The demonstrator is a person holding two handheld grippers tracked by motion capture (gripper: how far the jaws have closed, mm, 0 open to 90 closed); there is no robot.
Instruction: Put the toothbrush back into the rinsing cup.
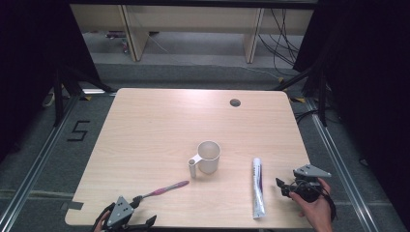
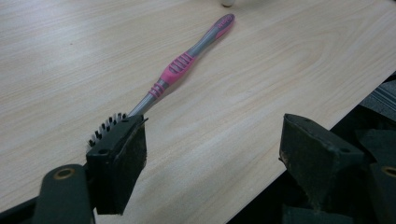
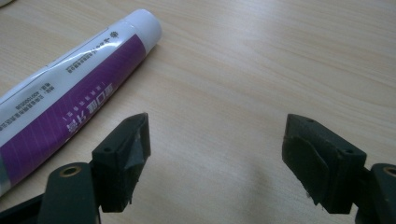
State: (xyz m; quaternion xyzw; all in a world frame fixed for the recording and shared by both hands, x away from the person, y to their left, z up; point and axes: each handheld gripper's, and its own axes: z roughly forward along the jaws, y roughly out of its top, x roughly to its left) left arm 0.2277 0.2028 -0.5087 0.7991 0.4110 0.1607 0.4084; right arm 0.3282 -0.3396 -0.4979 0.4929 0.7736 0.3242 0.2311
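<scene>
A: Left hand-held gripper point(image 2: 212, 154), status? Jaws spread wide, nothing pinched. It sits at the near edge of the table point(image 1: 159, 121); in the left gripper view the bristle end of the toothbrush point(image 2: 182, 70) lies just beyond one jaw, whether touching or just beside I cannot tell.

B: Right hand-held gripper point(image 3: 215, 154): also spread, empty, low over bare wood. The toothpaste tube point(image 3: 70, 88) lies just beside its jaw, apart from it, cap end pointing away.

A: Outward from there: the pink handle runs toward the white mug point(image 1: 209, 157), which stands upright mid-table. In the high view the tube lies lengthwise to the right of the mug, near the right hand.

B: Judged step: approach, before either pick-up.

A: Next move, as I read it: shift the left one sideways until the brush neck sits between the jaws, then close. The right one needs to slide across so that it straddles the tube body.
</scene>
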